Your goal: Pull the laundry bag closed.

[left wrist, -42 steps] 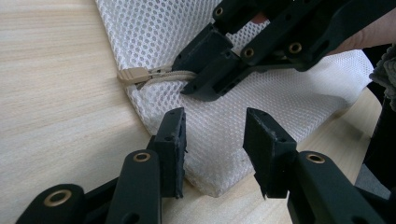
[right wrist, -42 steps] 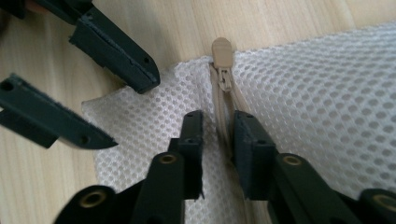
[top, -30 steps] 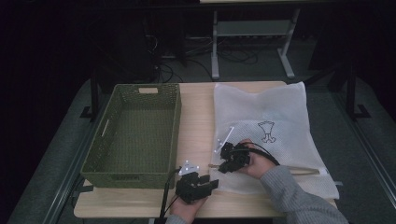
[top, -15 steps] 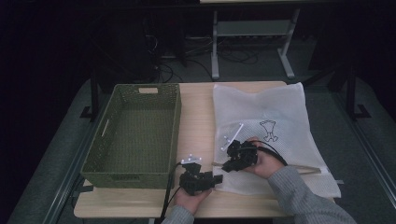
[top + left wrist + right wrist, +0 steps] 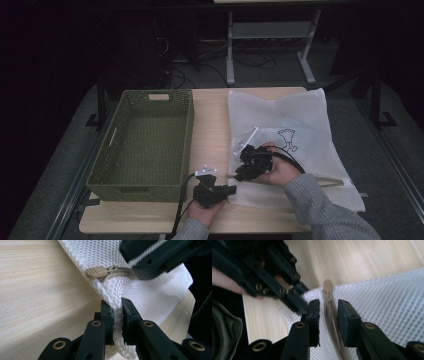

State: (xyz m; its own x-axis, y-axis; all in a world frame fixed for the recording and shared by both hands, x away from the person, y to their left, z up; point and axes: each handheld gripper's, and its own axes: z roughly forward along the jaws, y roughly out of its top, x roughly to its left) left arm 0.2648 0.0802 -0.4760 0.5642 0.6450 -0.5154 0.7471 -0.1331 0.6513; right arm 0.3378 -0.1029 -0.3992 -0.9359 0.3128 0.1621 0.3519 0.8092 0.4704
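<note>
On the worktop [image 5: 210,115] a green woven basket [image 5: 145,142] sits at nine o'clock, and a white mesh bag [image 5: 295,125] lies flat at three o'clock beside it. At six o'clock the left hand-held gripper [image 5: 117,315] pinches a fold of the bag's near corner, just below the tan zipper pull [image 5: 96,272]. The right hand-held gripper [image 5: 328,311] has its jaws parted, straddling the zipper line [image 5: 329,315] on the bag's front edge; I cannot tell whether the pads touch it.

White mesh bag [image 5: 300,120] with tan zipper [image 5: 100,272], olive woven basket [image 5: 145,140], pale woodgrain table [image 5: 210,115], black tongs [image 5: 117,315]
</note>
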